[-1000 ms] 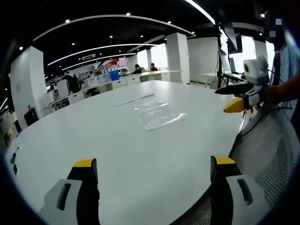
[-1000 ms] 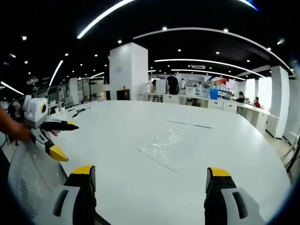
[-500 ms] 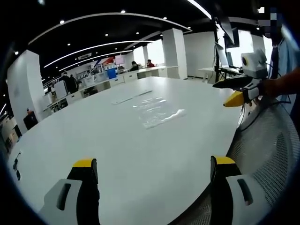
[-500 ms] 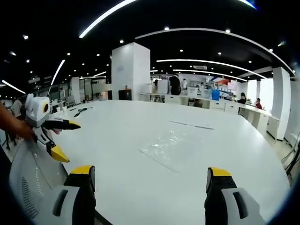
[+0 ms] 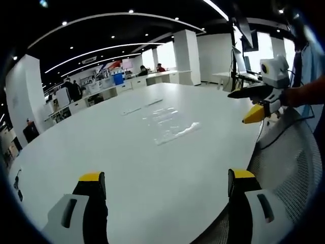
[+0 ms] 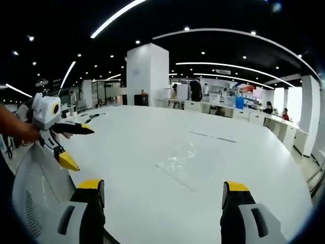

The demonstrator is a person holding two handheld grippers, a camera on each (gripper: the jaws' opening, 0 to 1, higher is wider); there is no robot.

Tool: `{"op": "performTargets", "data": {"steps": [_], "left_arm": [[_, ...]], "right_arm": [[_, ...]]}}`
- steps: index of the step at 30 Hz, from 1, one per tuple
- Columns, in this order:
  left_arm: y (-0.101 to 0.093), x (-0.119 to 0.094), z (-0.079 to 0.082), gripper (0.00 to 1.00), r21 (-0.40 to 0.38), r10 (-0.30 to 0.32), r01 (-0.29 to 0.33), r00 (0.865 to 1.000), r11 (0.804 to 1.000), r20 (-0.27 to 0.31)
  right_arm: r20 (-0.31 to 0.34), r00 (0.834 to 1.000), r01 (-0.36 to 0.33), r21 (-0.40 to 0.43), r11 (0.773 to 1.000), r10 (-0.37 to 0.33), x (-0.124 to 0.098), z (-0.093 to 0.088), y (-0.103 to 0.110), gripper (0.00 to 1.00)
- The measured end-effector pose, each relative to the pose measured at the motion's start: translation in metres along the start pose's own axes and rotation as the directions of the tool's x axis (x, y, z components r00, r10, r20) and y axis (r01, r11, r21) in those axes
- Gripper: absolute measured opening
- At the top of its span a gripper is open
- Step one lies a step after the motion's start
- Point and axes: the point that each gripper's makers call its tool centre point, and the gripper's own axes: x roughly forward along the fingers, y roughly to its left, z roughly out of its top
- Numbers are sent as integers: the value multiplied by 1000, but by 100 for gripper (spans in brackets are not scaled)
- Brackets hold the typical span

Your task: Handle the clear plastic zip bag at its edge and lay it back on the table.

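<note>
In the left gripper view, the left gripper (image 5: 165, 185) is seen at six o'clock with its two yellow-tipped jaws spread wide and nothing held between them. The white table (image 5: 76, 152) stretches ahead of it. One clear plastic zip bag (image 5: 170, 124) is seen lying flat on the tabletop near the centre of the view, towards twelve o'clock from the jaws and well apart from them. The bag is transparent and slightly crinkled, with glints of light on its surface; whether anything is inside cannot be told, and it appears empty. Beyond the bag, at about eleven o'clock, one thin pale strip (image 5: 142, 105) is seen lying on the table. At three o'clock, a mesh chair back (image 5: 294, 162) is seen beside the table edge, and above it the right gripper (image 5: 251, 107) is held over the table edge by a person's hand (image 5: 299, 94), its jaws parted.

In the right gripper view, the right gripper (image 6: 162, 190) is seen at six o'clock, jaws wide and empty. The bag (image 6: 190, 165) lies flat just beyond, at twelve o'clock, untouched. At nine o'clock the left gripper (image 6: 76, 147) is seen, jaws apart. One white pillar (image 6: 147, 73) and rows of desks stand far behind.
</note>
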Motion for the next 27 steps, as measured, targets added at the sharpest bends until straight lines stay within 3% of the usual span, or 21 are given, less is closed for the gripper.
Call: {"op": "performTargets", "data": {"steps": [14, 27], "left_arm": [[-7, 3, -3, 99, -37, -40, 39, 998, 999, -38], [-11, 5, 2, 99, -33, -45, 44, 998, 998, -43]], "right_arm": [[-73, 996, -64, -103, 993, 57, 14, -1, -7, 96], [-162, 982, -120, -149, 982, 96, 29, -10, -13, 88]]}}
